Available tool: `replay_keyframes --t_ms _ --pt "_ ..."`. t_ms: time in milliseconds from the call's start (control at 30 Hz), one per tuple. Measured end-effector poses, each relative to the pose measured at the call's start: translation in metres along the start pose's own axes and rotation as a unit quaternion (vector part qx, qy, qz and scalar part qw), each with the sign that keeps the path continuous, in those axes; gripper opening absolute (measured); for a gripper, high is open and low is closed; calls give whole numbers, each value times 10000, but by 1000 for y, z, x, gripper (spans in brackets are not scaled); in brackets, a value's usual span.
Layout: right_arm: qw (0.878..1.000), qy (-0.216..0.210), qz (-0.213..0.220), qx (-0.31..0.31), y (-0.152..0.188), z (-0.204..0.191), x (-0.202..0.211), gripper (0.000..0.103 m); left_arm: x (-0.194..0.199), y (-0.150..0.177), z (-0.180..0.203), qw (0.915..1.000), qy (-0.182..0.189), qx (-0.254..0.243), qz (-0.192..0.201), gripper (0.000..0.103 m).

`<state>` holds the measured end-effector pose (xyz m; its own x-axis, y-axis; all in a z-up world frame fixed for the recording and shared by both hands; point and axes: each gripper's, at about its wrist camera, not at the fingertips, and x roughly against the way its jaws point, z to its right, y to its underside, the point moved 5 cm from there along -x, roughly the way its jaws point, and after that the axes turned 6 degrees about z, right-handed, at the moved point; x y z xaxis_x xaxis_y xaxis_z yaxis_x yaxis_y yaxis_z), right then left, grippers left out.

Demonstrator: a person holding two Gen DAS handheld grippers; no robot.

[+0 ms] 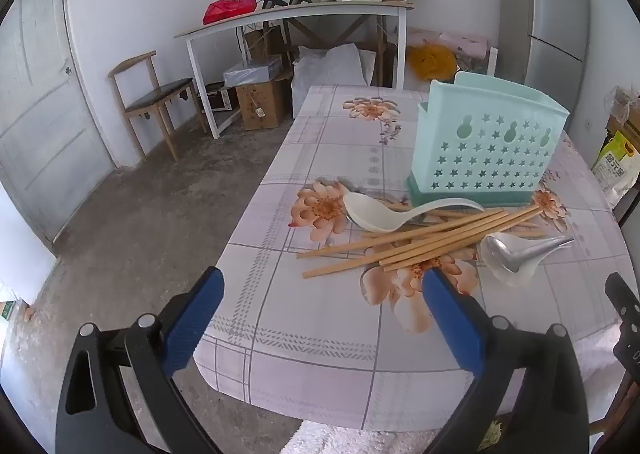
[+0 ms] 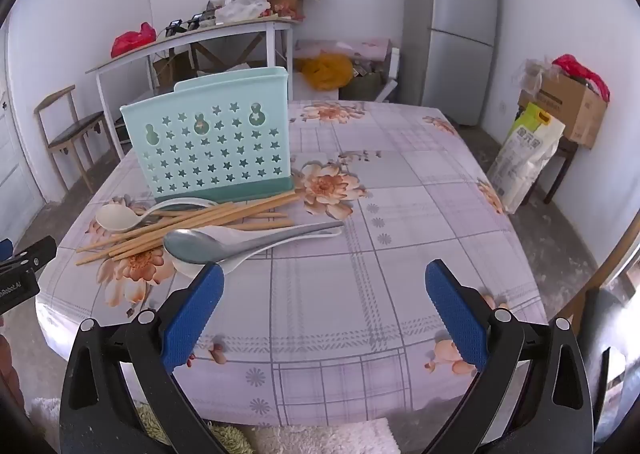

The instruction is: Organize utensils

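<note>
1. Both claws up and tilted down at the tabletop point(image 2: 400, 181), which wears a pale floral checked cloth; my left claw point(image 1: 322, 280) has its blue pads spread wide with nothing between them, and my right claw point(image 2: 325, 274) is just as wide and just as empty
2. Nothing sorted yet, as I read it: the mint-green plastic utensil holder with star cut-outs point(image 1: 486, 141) stands upright toward the far side, and I can't see anything poking out of its top
3. All the utensils lie loose in a heap just in front of the holder's base: a bundle of bamboo chopsticks point(image 1: 404, 244) fanned out flat, with a white ceramic soup spoon point(image 1: 372, 215) lying over their far ends
4. At the near end of the pile, a metal spoon point(image 2: 208, 246) sits nested in a second white soup spoon point(image 2: 224, 266), handles running off toward my right
5. So the whole job is left: every chopstick and spoon has to go up and into that holder
6. Room check: the pile sits near the tabletop's left edge in the right view, and a few chopstick tips reach toward it, so a careless nudge could send them over
7. Plenty of bare cloth to the right of the pile and in front of both claws; that's my clear lane in
8. The other claw shows at the border of each view, so the two sit close side by side; I'd mind them crossing over the heap
</note>
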<state>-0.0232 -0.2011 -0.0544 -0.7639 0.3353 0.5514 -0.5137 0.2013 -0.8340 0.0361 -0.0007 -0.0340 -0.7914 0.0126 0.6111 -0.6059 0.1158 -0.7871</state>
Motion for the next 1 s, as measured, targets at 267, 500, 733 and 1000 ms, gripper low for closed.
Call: replay_keyframes --t_ms 267,500,733,1000 --pt "10000 25 29 53 3 1 -1 96 1 3 13 9999 136 -101 -21 97" --pt "10000 4 -56 -56 4 1 -3 96 0 4 10 9994 308 -116 -116 97" --pt "10000 6 -46 -45 4 1 -1 96 0 4 9 9994 307 -124 -121 97" --pt "10000 4 -54 -42 4 0 -1 96 -2 5 8 9995 232 -158 -146 97"
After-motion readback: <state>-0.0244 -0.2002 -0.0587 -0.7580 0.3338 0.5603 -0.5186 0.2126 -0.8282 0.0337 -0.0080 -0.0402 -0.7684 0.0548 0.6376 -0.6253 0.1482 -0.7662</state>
